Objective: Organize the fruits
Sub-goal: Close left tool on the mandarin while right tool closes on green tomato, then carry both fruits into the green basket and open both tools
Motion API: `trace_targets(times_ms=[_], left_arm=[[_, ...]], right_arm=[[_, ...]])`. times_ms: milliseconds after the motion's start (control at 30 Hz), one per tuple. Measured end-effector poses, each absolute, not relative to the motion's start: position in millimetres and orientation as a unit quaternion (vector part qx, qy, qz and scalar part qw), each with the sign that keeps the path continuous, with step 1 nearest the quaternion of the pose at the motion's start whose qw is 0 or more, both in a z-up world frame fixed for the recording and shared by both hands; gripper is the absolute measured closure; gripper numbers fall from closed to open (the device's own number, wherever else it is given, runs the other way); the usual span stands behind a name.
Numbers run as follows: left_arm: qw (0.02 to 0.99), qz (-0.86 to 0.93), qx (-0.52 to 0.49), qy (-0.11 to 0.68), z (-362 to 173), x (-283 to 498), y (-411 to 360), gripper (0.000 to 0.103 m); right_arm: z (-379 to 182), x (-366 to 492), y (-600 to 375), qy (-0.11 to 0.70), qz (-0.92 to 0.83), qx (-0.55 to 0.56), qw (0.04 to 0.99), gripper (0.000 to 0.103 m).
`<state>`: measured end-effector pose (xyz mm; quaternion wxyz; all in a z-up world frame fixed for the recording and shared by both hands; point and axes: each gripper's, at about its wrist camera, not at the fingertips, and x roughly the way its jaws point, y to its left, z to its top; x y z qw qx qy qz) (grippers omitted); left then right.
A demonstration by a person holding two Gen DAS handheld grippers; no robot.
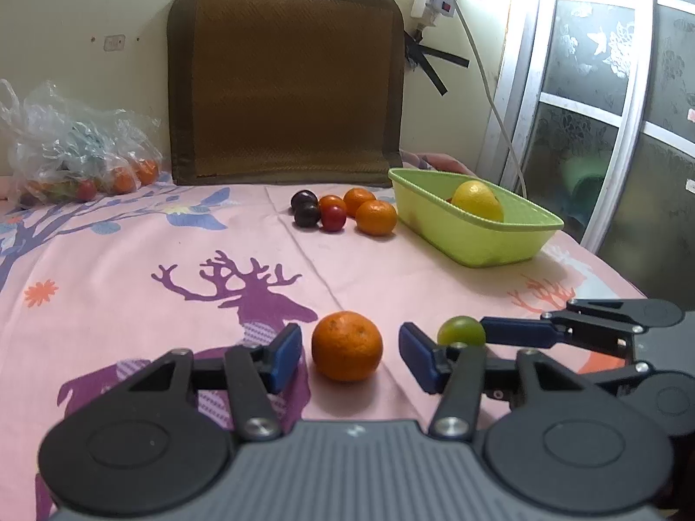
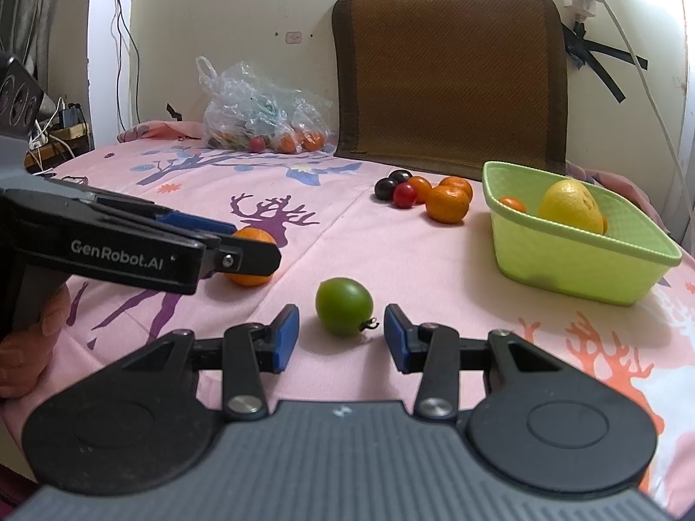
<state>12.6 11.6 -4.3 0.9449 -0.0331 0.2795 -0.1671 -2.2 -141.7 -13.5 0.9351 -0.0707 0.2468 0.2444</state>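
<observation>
Left gripper (image 1: 349,351) of mine sits released around a mandarin (image 1: 346,345) on the pink bedsheet (image 1: 130,260), pads not touching it. Right gripper (image 2: 341,332) likewise brackets a green tomato (image 2: 344,306), released. Farther right, a green basket (image 2: 577,256) holds a lemon (image 2: 571,204).

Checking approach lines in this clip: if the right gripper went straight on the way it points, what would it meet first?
Most likely the green fruit, lying on the pink cloth between the open pads of the right gripper, which do not touch it.
</observation>
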Motion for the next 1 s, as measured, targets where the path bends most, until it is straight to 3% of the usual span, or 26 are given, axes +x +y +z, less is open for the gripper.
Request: trace_targets(times_ms=[67, 167, 233, 333, 700, 1000], left_arm=[[0.942, -0.170, -0.034, 0.288, -6, 15, 11, 0.063], [0.941, -0.170, -0.039, 0.290, -6, 15, 12, 0.066], [0.941, -0.172, -0.042, 0.290, -6, 16, 13, 0.066], [0.938, -0.180, -0.045, 0.294, -5, 19, 12, 0.066], [0.929, -0.274, -0.015, 0.248, 43, 78, -58, 0.066], [0.919, -0.287, 0.017, 0.272, 34, 139, -115, 0.065]], right_arm=[[-13, -1, -142, 0.248, 0.245, -0.069, 0.935, 0.057], [-13, -1, -142, 0.248, 0.245, -0.071, 0.935, 0.058], [-13, 1, -141, 0.250, 0.248, -0.073, 0.933, 0.058], [-14, 2, -142, 0.253, 0.248, -0.073, 0.932, 0.072], [8, 10, -181, 0.179, 0.184, -0.018, 0.966, 0.072], [17, 54, -244, 0.159, 0.091, 0.010, 0.983, 0.072]])
